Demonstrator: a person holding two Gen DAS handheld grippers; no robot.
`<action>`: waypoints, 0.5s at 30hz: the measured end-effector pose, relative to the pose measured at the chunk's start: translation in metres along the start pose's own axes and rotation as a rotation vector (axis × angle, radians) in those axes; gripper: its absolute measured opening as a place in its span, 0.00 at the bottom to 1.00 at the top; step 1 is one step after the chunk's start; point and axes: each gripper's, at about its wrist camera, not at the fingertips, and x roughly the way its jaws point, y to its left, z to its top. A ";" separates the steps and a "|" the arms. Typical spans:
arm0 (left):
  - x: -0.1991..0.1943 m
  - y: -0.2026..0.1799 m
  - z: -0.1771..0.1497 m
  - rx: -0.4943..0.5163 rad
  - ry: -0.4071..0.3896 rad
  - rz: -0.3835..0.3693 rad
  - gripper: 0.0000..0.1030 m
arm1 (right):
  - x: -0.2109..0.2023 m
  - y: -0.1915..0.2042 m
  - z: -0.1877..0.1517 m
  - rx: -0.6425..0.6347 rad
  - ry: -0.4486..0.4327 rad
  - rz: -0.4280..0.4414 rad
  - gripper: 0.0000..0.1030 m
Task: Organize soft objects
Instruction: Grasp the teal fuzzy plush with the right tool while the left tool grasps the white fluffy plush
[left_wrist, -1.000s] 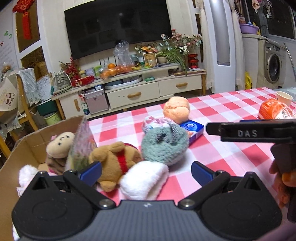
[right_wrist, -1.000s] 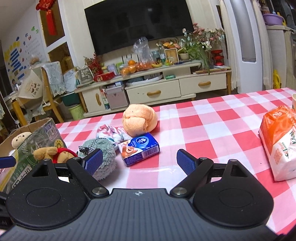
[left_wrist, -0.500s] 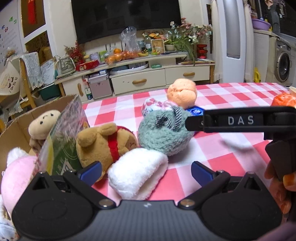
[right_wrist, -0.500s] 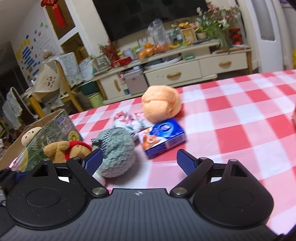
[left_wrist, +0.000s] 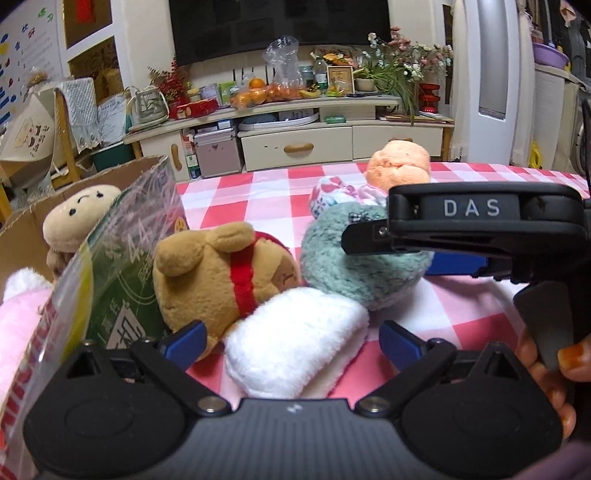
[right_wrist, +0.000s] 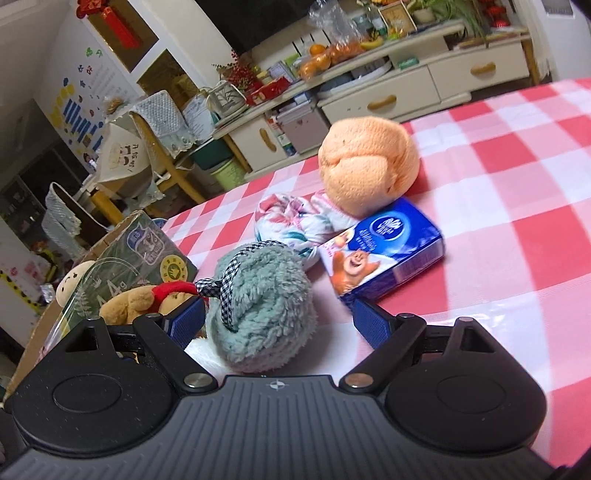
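My left gripper (left_wrist: 291, 338) is open, and a white fluffy roll (left_wrist: 295, 341) lies between its fingers. A brown bear with a red scarf (left_wrist: 218, 273) lies just left of the roll, beside a cardboard box (left_wrist: 22, 229) that holds a tan plush (left_wrist: 77, 214) and a pink plush (left_wrist: 18, 325). My right gripper (right_wrist: 277, 319) is open around a grey-green fuzzy ball (right_wrist: 264, 302) (left_wrist: 351, 258). Beyond the ball lie a floral cloth bundle (right_wrist: 295, 218), an orange plush ball (right_wrist: 369, 158) and a blue tissue pack (right_wrist: 384, 247).
A clear printed bag (left_wrist: 122, 258) leans on the box's near wall. The red-and-white checked table (right_wrist: 517, 166) stretches to the right. A person's hand (left_wrist: 554, 369) holds the right gripper's body (left_wrist: 484, 225), which crosses the left wrist view. A TV cabinet (left_wrist: 295, 140) stands behind.
The right gripper has swung left and down until its fingers flank the grey-green ball. The left gripper has moved closer to the white roll. Both stay open.
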 end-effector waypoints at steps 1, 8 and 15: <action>0.001 0.001 0.000 -0.006 0.001 0.002 0.94 | 0.002 0.000 0.000 0.008 0.005 0.007 1.00; 0.009 0.006 0.004 -0.031 0.014 -0.005 0.83 | 0.009 0.007 0.000 -0.001 -0.001 0.027 1.00; 0.016 0.010 0.004 -0.045 0.051 -0.042 0.64 | 0.010 0.004 0.000 -0.006 -0.004 0.044 0.72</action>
